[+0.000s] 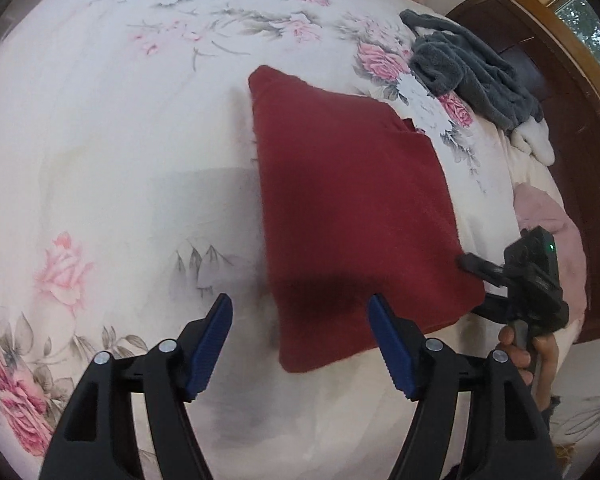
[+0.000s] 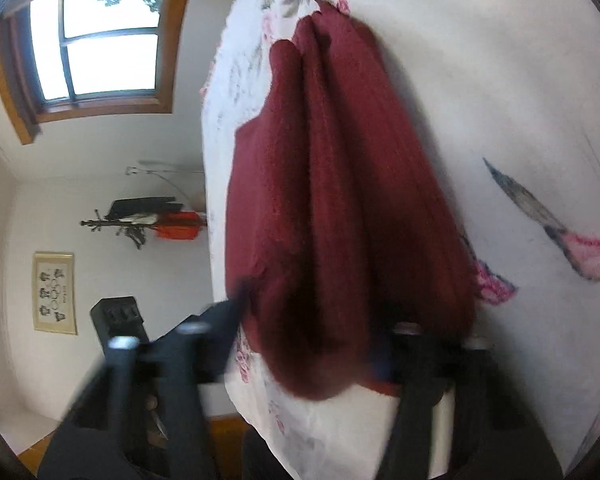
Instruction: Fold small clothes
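Floral bedsheet (image 1: pixel 100 140) covers bed. Left gripper (image 1: pixel 300 344) hovers low over sheet, jaws spread, empty. Folded red cloth (image 1: pixel 356 208) lies mid-bed. Right gripper (image 1: pixel 470 280) reaches in sideways, fingers astride cloth's right edge; grip indeterminate.

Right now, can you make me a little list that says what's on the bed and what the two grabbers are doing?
Surface: flowery bed sheet
Main cloth: red cloth, folded, lying on the sheet
Left grabber: open, holding nothing, near the red cloth's closest edge
Right grabber: at the red cloth's right edge; the blur hides whether it is gripping
Other clothes: grey fuzzy garment near the far right of the bed, pink cloth at the bed's right side
Hand: seen holding the right grabber
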Demonstrator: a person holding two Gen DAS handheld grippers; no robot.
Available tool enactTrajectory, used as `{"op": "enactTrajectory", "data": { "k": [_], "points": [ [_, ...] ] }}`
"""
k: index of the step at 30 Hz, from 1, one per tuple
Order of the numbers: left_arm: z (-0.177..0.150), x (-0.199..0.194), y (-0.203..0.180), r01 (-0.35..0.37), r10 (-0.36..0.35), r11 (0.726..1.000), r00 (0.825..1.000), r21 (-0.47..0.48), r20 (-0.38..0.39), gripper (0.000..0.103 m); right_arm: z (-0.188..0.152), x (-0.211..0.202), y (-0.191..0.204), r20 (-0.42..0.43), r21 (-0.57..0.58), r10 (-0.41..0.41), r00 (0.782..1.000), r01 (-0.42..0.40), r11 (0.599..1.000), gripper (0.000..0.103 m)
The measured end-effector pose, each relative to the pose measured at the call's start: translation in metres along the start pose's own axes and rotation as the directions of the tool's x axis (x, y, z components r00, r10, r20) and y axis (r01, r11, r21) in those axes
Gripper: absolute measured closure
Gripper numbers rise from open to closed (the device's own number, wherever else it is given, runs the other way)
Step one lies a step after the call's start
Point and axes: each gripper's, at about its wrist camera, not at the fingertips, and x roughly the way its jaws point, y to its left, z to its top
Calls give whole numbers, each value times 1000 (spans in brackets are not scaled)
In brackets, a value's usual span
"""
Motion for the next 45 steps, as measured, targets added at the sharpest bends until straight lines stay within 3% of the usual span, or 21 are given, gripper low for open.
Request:
{"op": "enactTrajectory", "data": {
  "k": [3,7,10,12,14,17,18,19,20,23,27,30,31,32,34,36,37,38,40,43,45],
  "points": [
    [-1,-2,-6,25,-25,1000,1000,7,7,32,-7,-1,6,0,-15,-46,999,46,999,85],
    [-1,-3,-17,112,-112,994,994,3,-13,32,-23,-23,-7,43,5,-60,997,60,998,87],
    [2,9,-27,112,-111,993,993,34,-33,32,-23,-21,-13,30,1,-49,998,49,999,84],
    [2,17,-30,110,-108,993,993,45,-46,32,-16,-15,-4,7,-25,-27,1000,27,999,72],
    [3,25,-29,109,-106,993,993,45,-56,32,1,-12,1,15,-13,-23,1000,24,1000,43],
    [2,35,-26,95,-92,995,993,37,-78,32,28,-5,8,13,8,-12,1000,12,1000,42],
    [0,36,-26,92,-89,995,993,37,-82,33,33,-1,10,-5,9,-8,1000,8,1000,45],
    [-2,35,-26,93,-89,995,992,41,-86,33,37,4,14,-18,-2,-28,999,28,1000,80],
    [-3,34,-27,98,-94,994,992,47,-84,33,38,4,17,-15,-18,-53,998,52,998,86],
    [-4,23,-36,132,-128,988,990,78,-65,33,22,-26,28,103,-98,-124,987,134,986,89],
    [-8,28,-51,163,-153,977,985,138,-81,33,11,-32,-1,102,-58,-147,984,153,986,87],
    [-12,44,-50,164,-150,979,982,119,-117,33,15,-24,10,98,-95,-110,989,119,988,78],
    [-13,46,-49,160,-146,980,982,117,-120,33,17,-24,15,102,-102,-109,989,120,988,69],
    [-14,47,-48,156,-143,981,983,115,-118,33,24,-23,21,108,-110,-104,989,116,987,49],
    [-15,49,-46,154,-142,983,983,102,-120,33,36,-20,25,123,-106,-110,986,123,987,36],
    [-16,52,-46,148,-135,984,983,102,-127,33,55,-15,27,117,-80,-119,986,129,988,47],
    [-18,55,-47,138,-123,984,983,110,-135,33,59,-14,27,118,-79,-123,985,133,988,80],
    [-18,58,-48,131,-114,985,983,113,-142,33,60,-16,37,137,-125,-127,982,144,982,86],
    [-21,64,-48,129,-109,984,981,123,-159,33,55,-19,58,208,-225,-136,969,182,957,87],
    [-25,67,-48,133,-107,982,978,137,-177,34,59,-2,35,198,-188,-294,935,330,925,85],
    [-22,65,-50,146,-115,979,972,143,-206,34,62,0,24,156,-169,-286,945,311,935,76]
  ]
}}
